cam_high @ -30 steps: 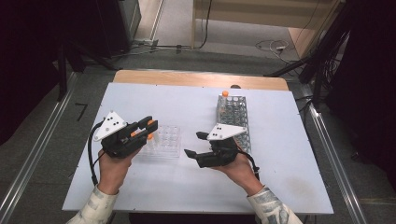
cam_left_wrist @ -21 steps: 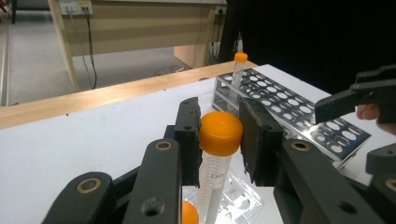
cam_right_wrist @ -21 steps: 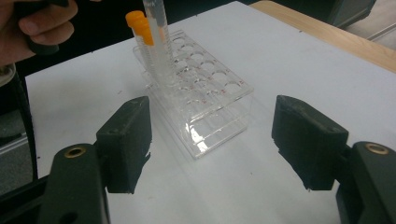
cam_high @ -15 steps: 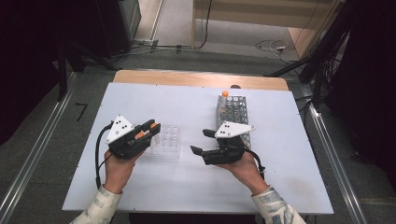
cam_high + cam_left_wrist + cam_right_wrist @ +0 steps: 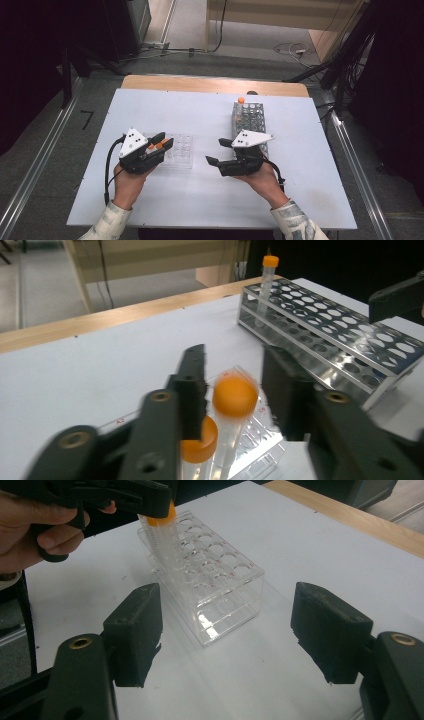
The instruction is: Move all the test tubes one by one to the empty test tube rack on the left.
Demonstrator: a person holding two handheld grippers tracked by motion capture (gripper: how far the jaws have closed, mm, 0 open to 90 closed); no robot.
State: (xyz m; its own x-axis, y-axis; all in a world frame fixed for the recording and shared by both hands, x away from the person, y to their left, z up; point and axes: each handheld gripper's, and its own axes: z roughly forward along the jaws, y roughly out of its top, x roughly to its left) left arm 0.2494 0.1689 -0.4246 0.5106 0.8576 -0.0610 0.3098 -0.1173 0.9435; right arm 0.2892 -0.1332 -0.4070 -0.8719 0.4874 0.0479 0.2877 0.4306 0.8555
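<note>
Now, low and left of centre on the bench [image 5: 210,200], I see my left gripper [image 5: 235,385] over the clear rack [image 5: 210,587]; its jaws have just been opening, and the orange-capped tube [image 5: 234,397] stands loose between them in that rack. My right gripper [image 5: 227,625] gapes empty.

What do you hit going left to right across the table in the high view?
Left gripper → clear plastic rack → right gripper → metal tube rack, with one orange-capped tube at its far end.
</note>
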